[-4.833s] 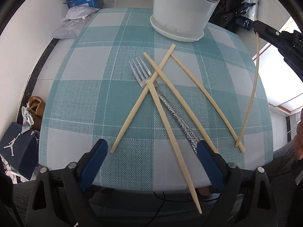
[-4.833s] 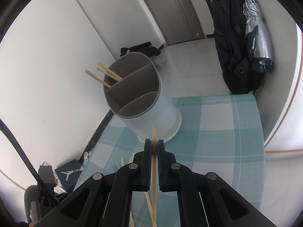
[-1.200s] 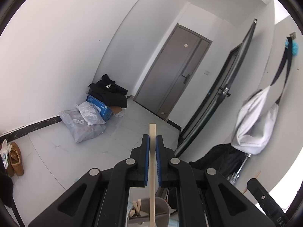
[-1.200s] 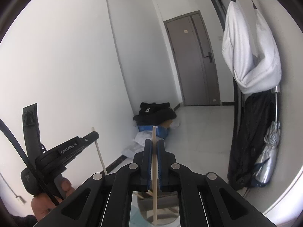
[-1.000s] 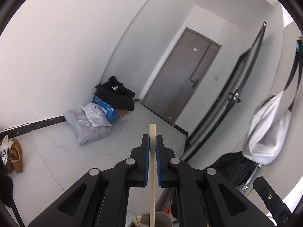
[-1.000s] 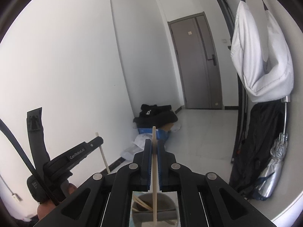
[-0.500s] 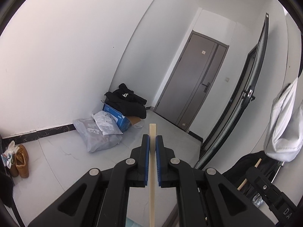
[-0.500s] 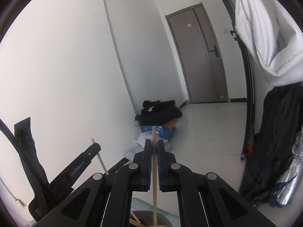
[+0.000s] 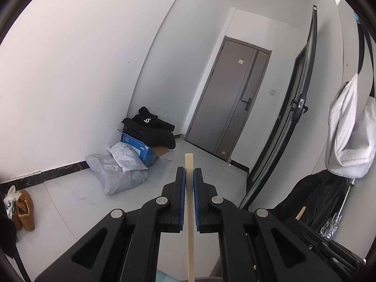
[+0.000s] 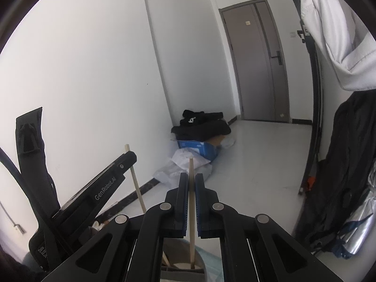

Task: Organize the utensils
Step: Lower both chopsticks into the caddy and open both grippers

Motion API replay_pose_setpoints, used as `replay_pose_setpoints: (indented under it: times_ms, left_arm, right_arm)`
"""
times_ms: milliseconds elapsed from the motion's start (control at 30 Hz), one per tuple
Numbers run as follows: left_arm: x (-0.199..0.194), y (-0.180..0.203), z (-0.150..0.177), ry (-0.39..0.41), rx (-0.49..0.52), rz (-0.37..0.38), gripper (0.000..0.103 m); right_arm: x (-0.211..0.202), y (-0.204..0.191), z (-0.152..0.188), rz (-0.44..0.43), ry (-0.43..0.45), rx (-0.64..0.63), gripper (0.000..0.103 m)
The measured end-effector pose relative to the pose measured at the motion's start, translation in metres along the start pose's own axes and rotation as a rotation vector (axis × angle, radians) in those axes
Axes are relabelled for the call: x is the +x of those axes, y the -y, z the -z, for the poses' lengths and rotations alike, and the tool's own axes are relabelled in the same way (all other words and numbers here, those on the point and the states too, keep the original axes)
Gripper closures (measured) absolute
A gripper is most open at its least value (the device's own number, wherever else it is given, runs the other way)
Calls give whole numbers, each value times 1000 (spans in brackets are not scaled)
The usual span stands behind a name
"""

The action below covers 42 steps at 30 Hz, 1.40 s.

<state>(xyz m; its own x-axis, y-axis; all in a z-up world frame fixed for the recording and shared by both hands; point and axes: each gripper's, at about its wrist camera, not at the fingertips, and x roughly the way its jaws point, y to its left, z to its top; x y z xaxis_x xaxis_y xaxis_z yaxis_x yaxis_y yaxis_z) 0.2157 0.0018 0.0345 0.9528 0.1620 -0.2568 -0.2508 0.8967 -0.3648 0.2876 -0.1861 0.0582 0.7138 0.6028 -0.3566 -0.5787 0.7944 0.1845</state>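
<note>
Room: a white-walled hallway with a pale tiled floor and a grey door (image 9: 237,103) at the far end; no table surface showed except a sliver of teal cloth at the bottom edges.

Left wrist view, grip: the left gripper (image 9: 189,174) was clamped on a chopstick (image 9: 189,211) that stood upright between its blue pads.

Left wrist view, holder: only a dark rim at the bottom edge, under the chopstick's lower part; whether the tip was inside could not be told.

Left wrist view, risk: with the holder almost out of sight, the chopstick might be let go outside the rim or onto a divider and topple onto the table.

Right wrist view, grip: the right gripper (image 10: 192,179) was closed on a second chopstick (image 10: 191,202), also upright.

Right wrist view, holder: the utensil holder (image 10: 183,265) sat directly below the gripper, and the chopstick's lower end reached into one compartment, beside another stick leaning there.

Right wrist view, neighbour: the left gripper (image 10: 127,158) with its chopstick (image 10: 136,183) stood left of the holder, close by.

Right wrist view, risk: both sticks heading for the same holder could knock together, or the two tools collide, twisting a stick in its pads.
</note>
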Motion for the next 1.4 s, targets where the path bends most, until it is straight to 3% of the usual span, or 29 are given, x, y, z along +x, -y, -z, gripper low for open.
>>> replay_pose_setpoints:
  times_ms: [533, 733, 833, 933, 1000, 1133, 1200, 1400]
  left_arm:
    - [-16, -2, 12, -122, 117, 128, 99]
    - [-13, -4, 16, -240, 147, 166, 99]
    - [-3, -6, 12, -349, 120, 220, 99]
    - [-3, -9, 7, -410, 97, 257, 98]
    - [-6, -11, 4, -428, 96, 252, 90]
    - [-16, -16, -6, -434, 96, 217, 60]
    - [-23, -18, -11, -426, 104, 195, 54]
    - [-44, -26, -18, -427, 115, 152, 29]
  right_arm:
    - [-6, -1, 21, -7, -58, -1, 98]
    - [0, -11, 24, 8, -104, -51, 98]
    - [0, -12, 28, 12, -114, -30, 95]
    - [3, -12, 33, 14, -134, -12, 95]
    - [3, -13, 36, 44, -144, -4, 93]
    - [-11, -6, 39, 71, -129, 72, 75]
    - [-23, -5, 39, 89, -110, 96, 68]
    - [-58, -13, 42, 121, -74, 136, 61]
